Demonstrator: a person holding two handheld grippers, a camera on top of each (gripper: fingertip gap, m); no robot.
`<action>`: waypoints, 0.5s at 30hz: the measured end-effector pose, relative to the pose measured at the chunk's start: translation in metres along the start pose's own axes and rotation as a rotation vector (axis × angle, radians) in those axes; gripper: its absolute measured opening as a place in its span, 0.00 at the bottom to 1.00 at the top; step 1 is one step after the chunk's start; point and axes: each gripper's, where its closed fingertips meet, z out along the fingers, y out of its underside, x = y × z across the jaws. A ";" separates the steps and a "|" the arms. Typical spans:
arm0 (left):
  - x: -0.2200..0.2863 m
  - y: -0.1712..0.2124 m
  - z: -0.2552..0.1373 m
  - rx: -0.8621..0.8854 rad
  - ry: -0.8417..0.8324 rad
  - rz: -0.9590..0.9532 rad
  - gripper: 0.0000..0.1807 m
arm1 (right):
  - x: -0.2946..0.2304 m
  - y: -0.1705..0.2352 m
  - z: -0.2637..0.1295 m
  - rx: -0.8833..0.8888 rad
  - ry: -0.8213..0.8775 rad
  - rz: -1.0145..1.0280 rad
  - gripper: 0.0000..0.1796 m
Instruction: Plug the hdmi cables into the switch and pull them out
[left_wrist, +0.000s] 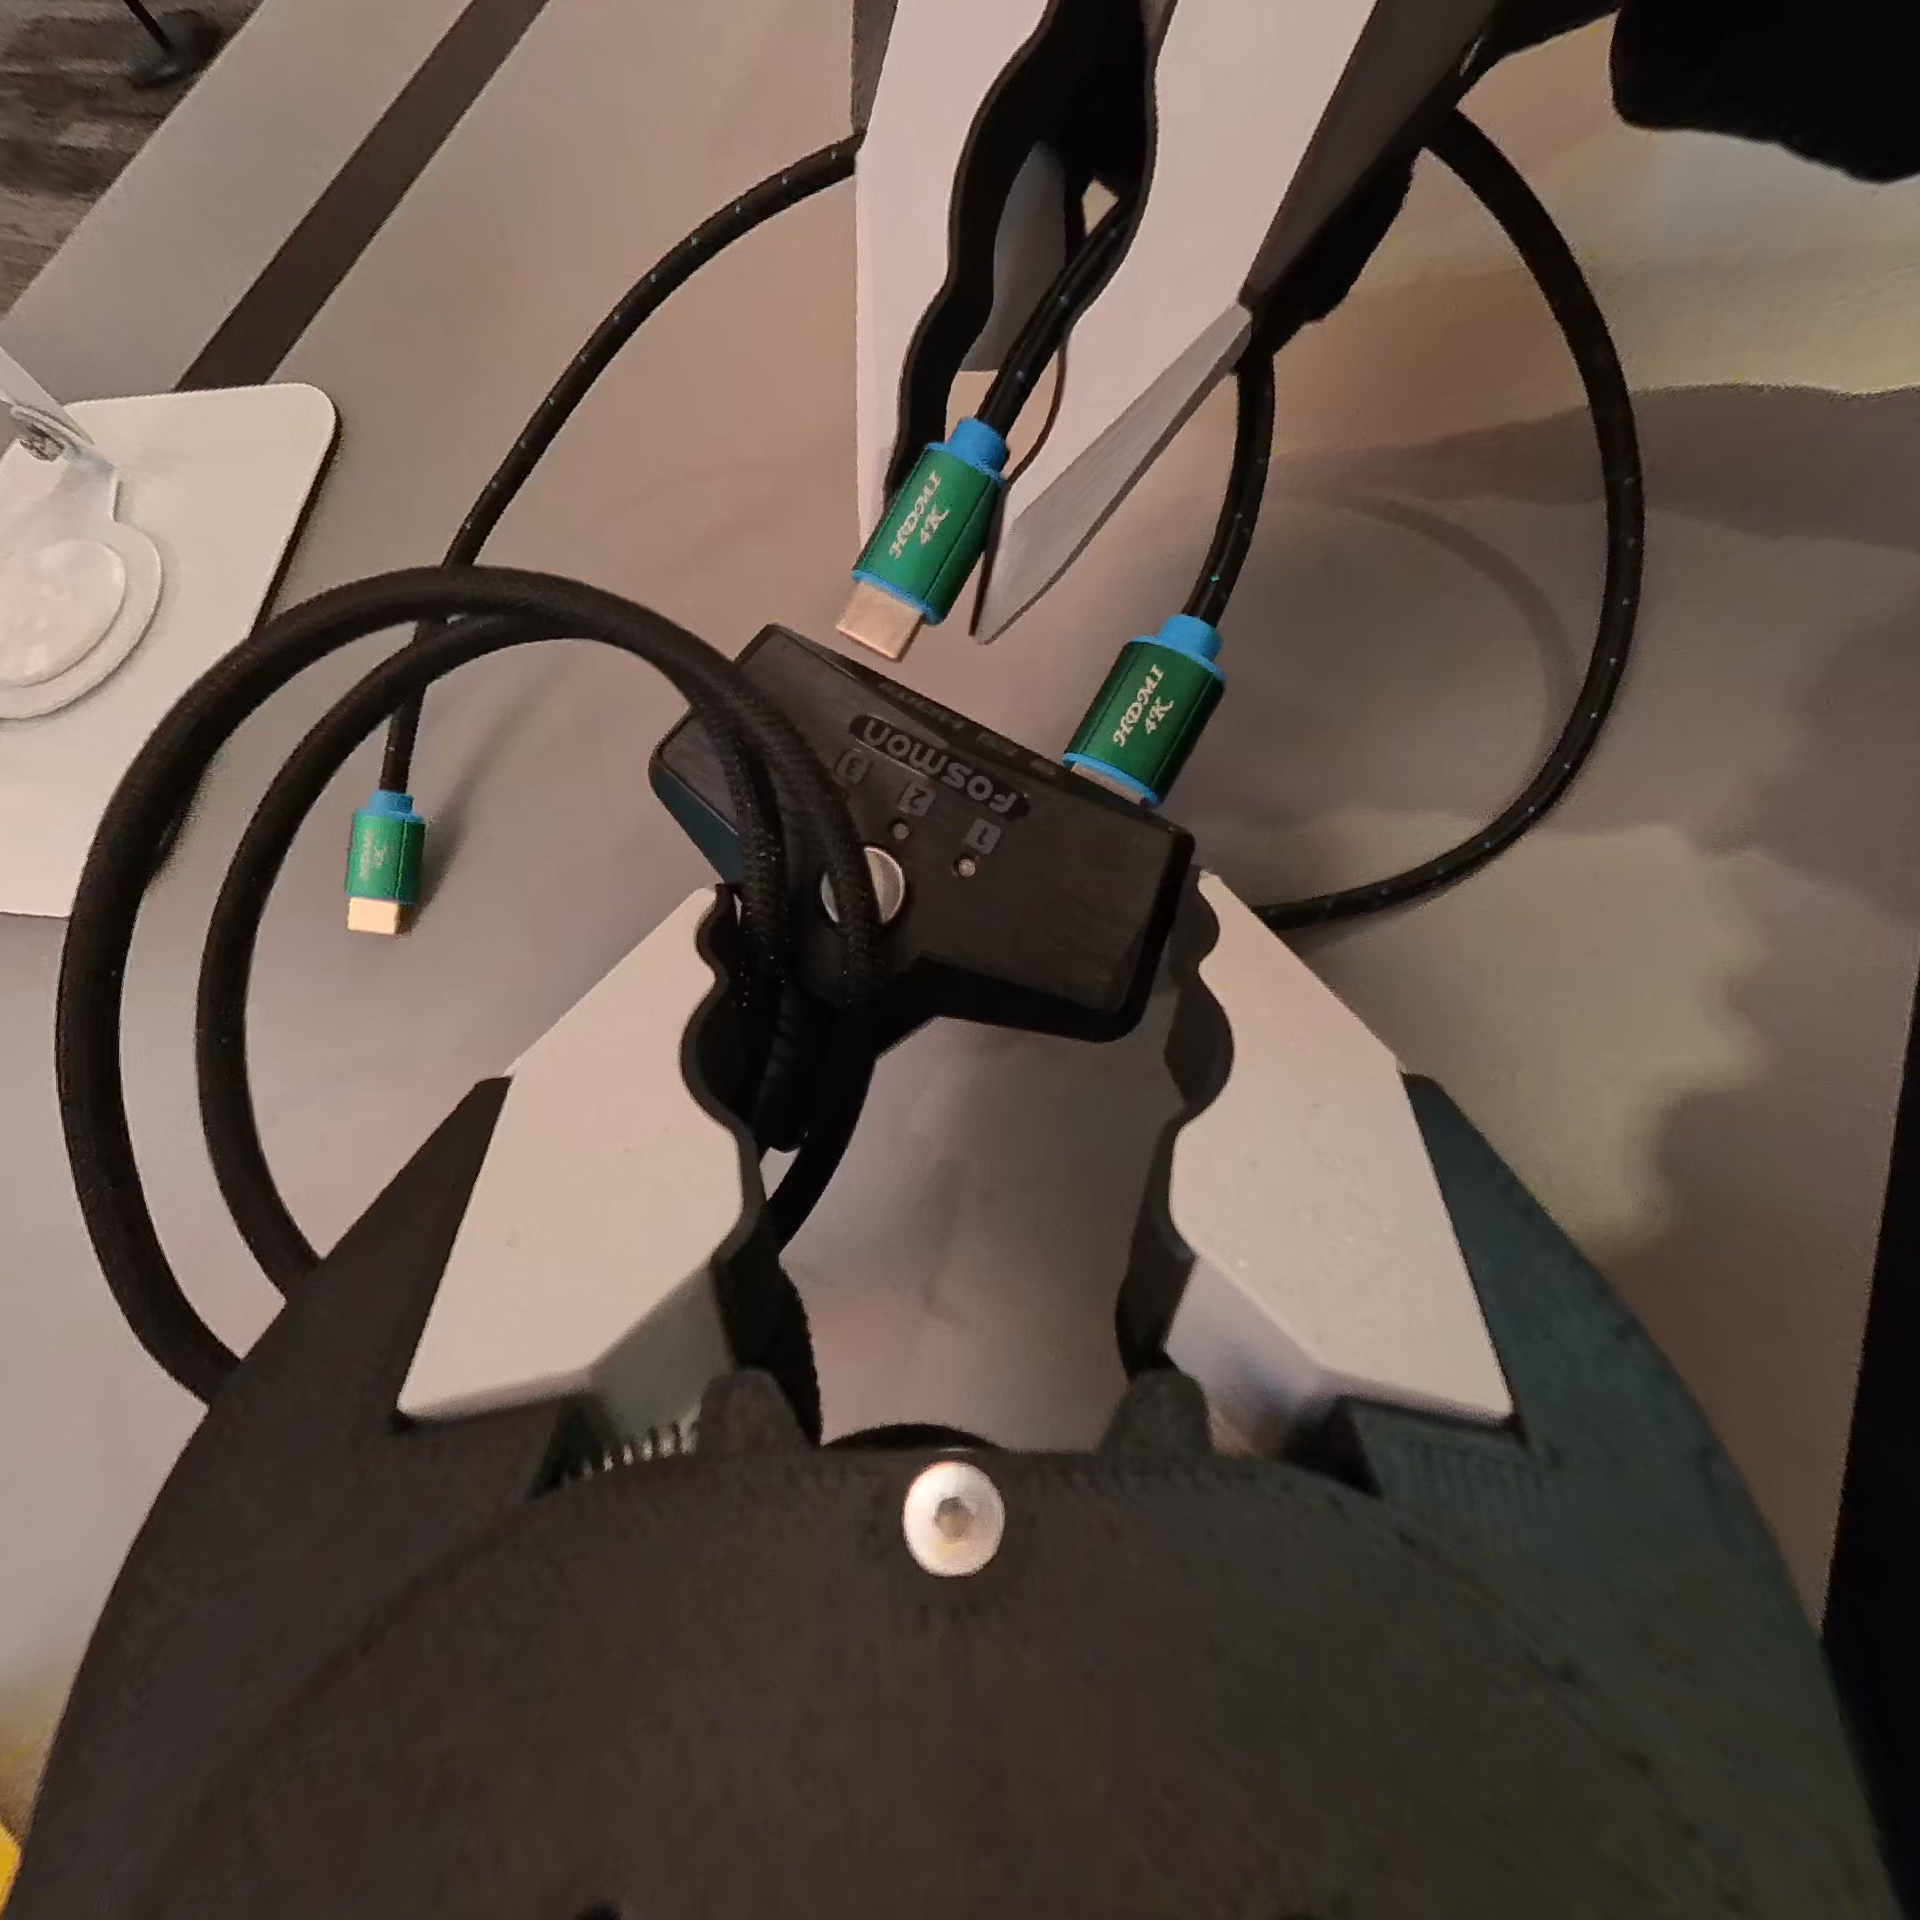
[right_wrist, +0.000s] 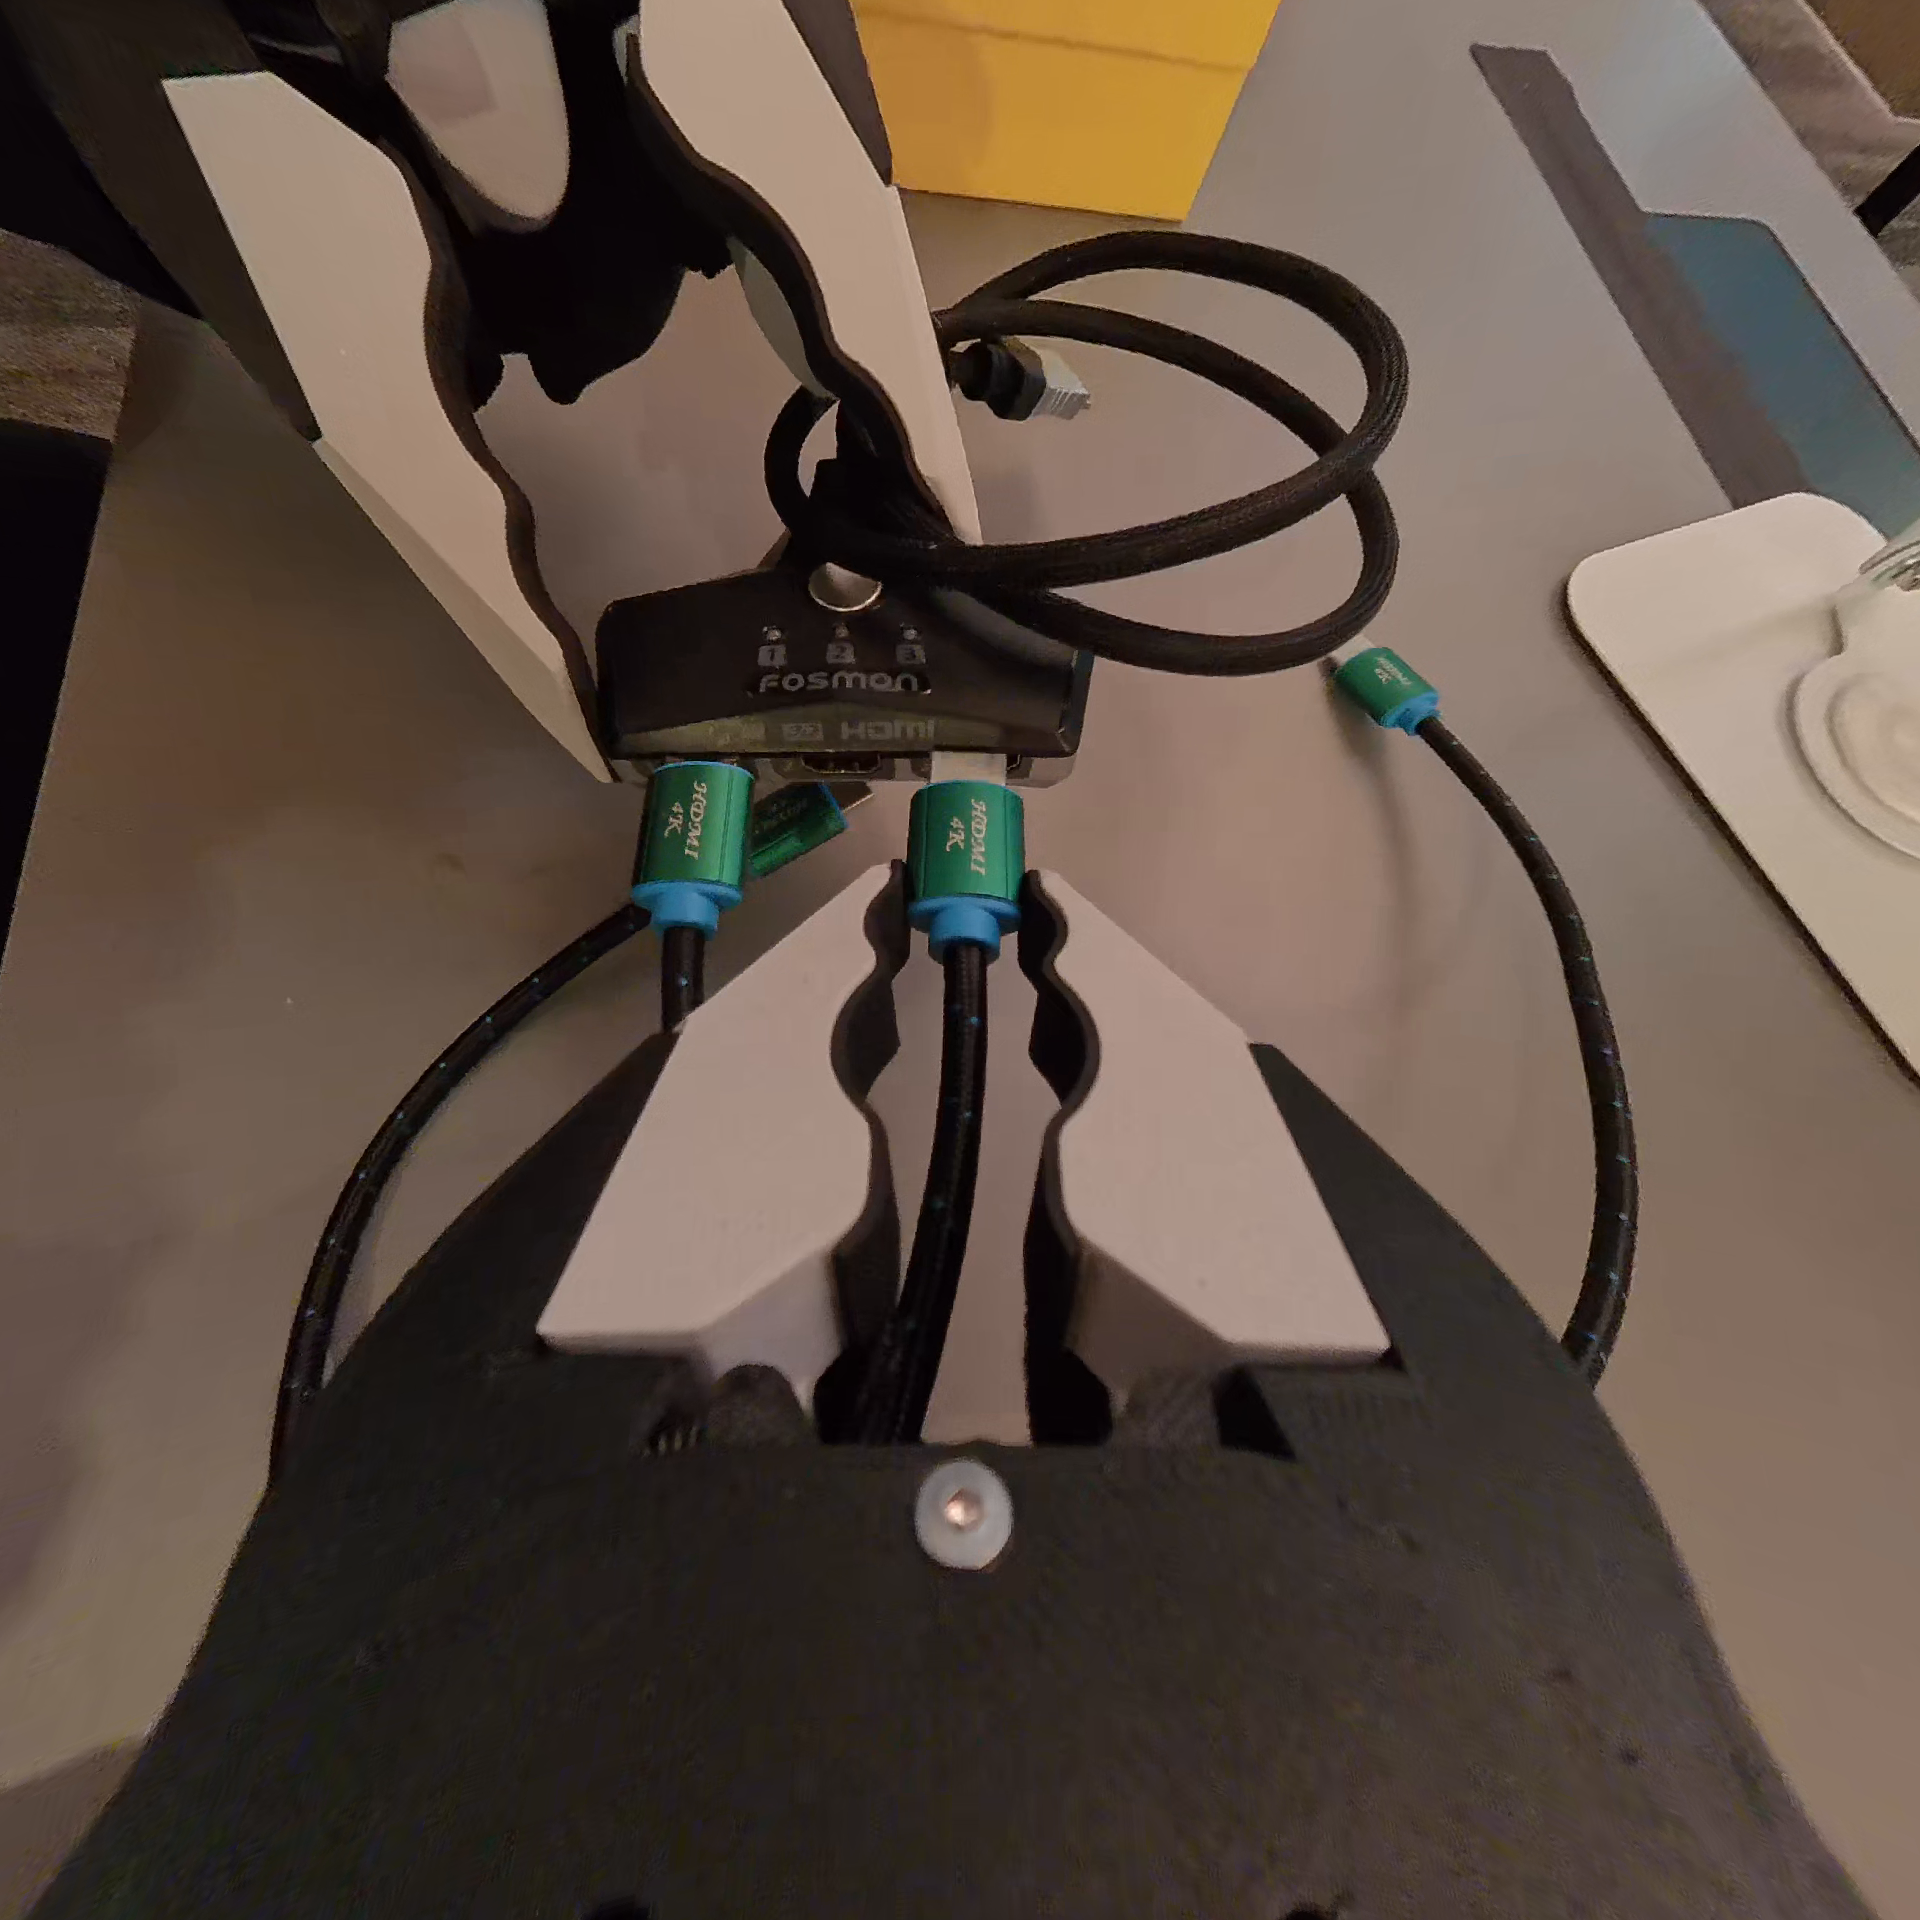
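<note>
The black HDMI switch (left_wrist: 997, 883) sits on the grey table, and my left gripper (left_wrist: 951, 925) is shut on its two sides. The switch also shows in the right wrist view (right_wrist: 842, 675). My right gripper (right_wrist: 961, 883) is shut on a green HDMI plug (right_wrist: 961, 842) with a blue collar. Its metal tip is at the mouth of the switch's right-hand port, with metal still showing. A second green plug (right_wrist: 691, 831) is seated in the left-hand port. The middle port is empty. A third green plug (right_wrist: 1382, 686) lies loose on the table.
The switch's own thick braided cable (right_wrist: 1247, 468) loops behind it and over its top. A white pad (right_wrist: 1714, 644) with a clear glass item lies to one side. A yellow box (right_wrist: 1039, 104) stands at the far edge. Thin speckled cables curve around both grippers. One gripper's finger ends stand about 6 cm off the other's.
</note>
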 end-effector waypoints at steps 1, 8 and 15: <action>0.001 0.000 0.001 -0.002 0.001 0.001 0.45 | 0.000 0.001 0.001 0.001 -0.001 0.009 0.10; 0.002 0.003 0.005 -0.018 -0.007 0.013 0.44 | 0.001 0.016 0.010 -0.046 -0.012 0.029 0.10; 0.011 -0.011 -0.003 0.085 0.057 0.007 0.15 | 0.004 0.017 0.013 -0.010 -0.001 0.027 0.10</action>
